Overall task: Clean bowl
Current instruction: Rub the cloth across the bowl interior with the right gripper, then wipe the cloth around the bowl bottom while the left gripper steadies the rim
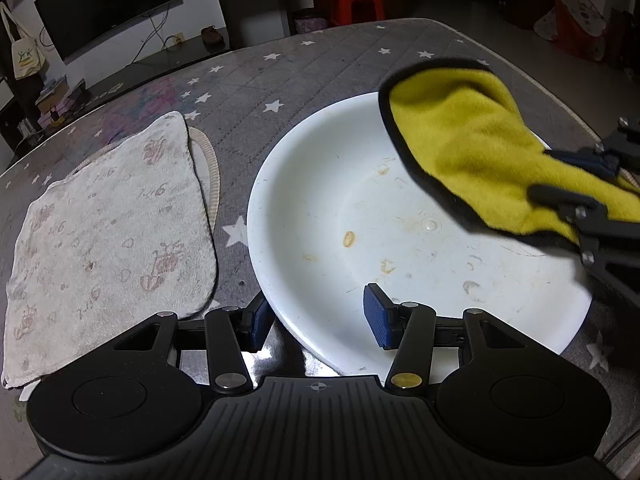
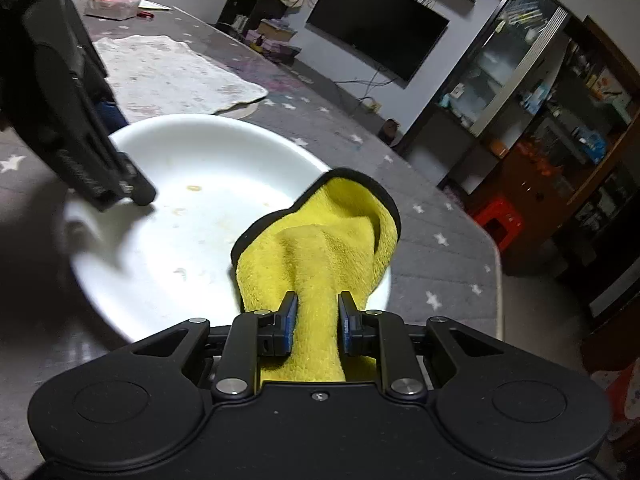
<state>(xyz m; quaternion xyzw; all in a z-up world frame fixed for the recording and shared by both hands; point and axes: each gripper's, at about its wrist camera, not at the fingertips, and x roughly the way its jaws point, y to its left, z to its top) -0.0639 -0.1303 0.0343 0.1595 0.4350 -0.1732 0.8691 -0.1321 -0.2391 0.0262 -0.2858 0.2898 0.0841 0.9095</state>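
A wide white bowl (image 1: 340,208) (image 2: 180,232) with brown stains on its inside sits on the table. My left gripper (image 1: 318,318) straddles its near rim, with one pad outside and one inside, and grips the wall. In the right wrist view one of its fingers (image 2: 136,194) rests on the bowl's left inner side. My right gripper (image 2: 318,320) (image 1: 576,178) is shut on a yellow cloth (image 2: 320,248) (image 1: 460,140) with black edging. The cloth hangs over the bowl's right part and hides that section of the rim.
A white patterned towel (image 1: 112,232) (image 2: 168,72) lies flat to the left of the bowl. The table has a grey cover with white stars (image 1: 320,68); its edge (image 2: 496,264) runs close on the right. A tissue pack (image 2: 114,0) sits at the far corner.
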